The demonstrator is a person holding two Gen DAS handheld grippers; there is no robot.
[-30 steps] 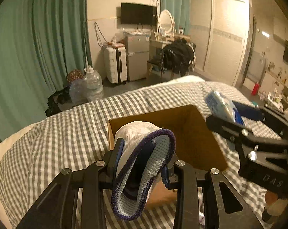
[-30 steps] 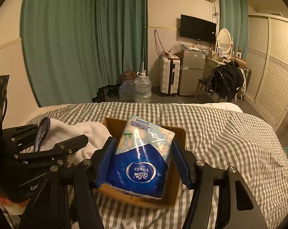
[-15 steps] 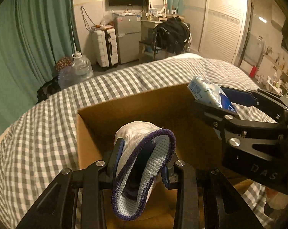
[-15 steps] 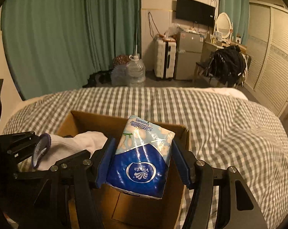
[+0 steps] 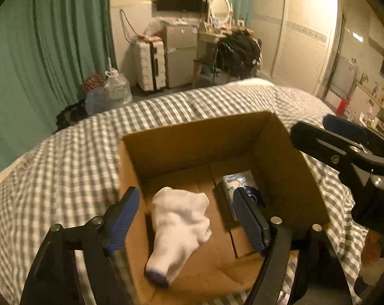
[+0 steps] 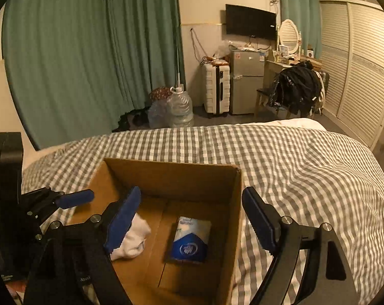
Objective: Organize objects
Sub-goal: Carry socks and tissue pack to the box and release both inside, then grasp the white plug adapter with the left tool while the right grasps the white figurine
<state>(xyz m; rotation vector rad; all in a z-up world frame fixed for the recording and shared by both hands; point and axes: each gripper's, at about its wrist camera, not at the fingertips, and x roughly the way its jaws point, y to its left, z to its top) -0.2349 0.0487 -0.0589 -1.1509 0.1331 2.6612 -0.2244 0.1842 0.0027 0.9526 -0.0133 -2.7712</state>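
Note:
An open cardboard box (image 5: 192,137) (image 6: 171,175) stands on the checked bed. A white sock with a purple cuff (image 5: 179,226) lies on the box floor at the left; it also shows in the right wrist view (image 6: 132,241). A blue and white tissue pack (image 5: 239,190) (image 6: 190,241) lies on the box floor at the right. My left gripper (image 5: 189,218) is open and empty above the sock. My right gripper (image 6: 192,218) is open and empty above the tissue pack. Each gripper also shows in the other's view: the right one (image 5: 344,137), the left one (image 6: 72,199).
The grey and white checked bedspread (image 6: 293,157) surrounds the box. Beyond the bed are green curtains (image 6: 90,50), water jugs (image 6: 179,109), a white suitcase (image 6: 217,89), a small fridge (image 6: 246,81), a chair with dark clothes (image 6: 296,89) and a louvred wardrobe (image 6: 357,76).
Both grippers have opened. The sock has dropped from the left gripper and the tissue pack from the right gripper onto the box floor.

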